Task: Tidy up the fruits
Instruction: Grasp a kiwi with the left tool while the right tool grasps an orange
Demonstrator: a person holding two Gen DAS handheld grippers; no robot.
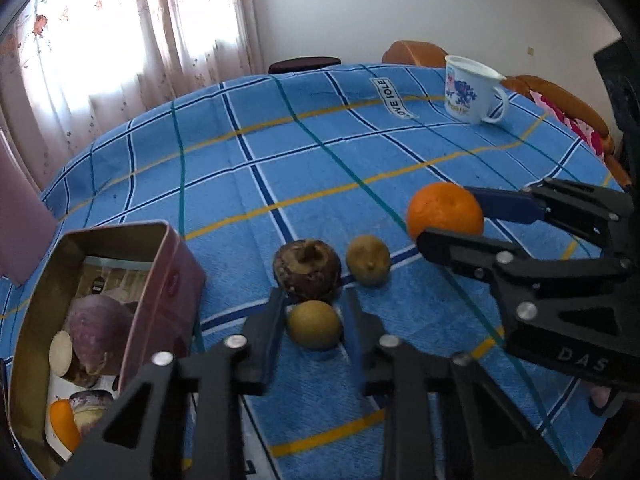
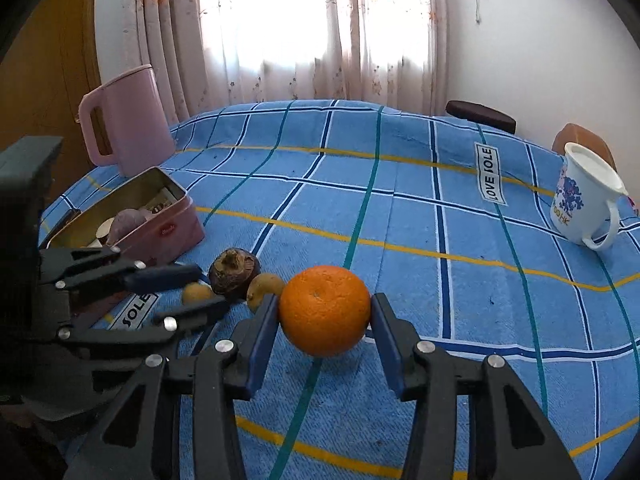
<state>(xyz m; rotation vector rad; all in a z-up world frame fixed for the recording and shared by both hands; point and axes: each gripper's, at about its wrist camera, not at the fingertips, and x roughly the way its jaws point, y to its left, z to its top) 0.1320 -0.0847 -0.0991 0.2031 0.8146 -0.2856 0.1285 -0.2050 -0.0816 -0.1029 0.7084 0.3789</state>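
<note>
Tablecloth (image 2: 400,208) label (image 2: 491,174) ("LOVE SOLE")

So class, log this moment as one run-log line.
left gripper: shut on small brown fruit | right gripper: shut on orange | pink tin: partly filled

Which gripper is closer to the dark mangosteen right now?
Left. The left gripper is shut on a small yellow-brown fruit lying right in front of the mangosteen. The right gripper clamps the orange, farther off to the mangosteen's right.

Left gripper (image 1: 314,334) fingers clamped shut; right gripper (image 2: 325,322) fingers clamped, both angled downward.
</note>
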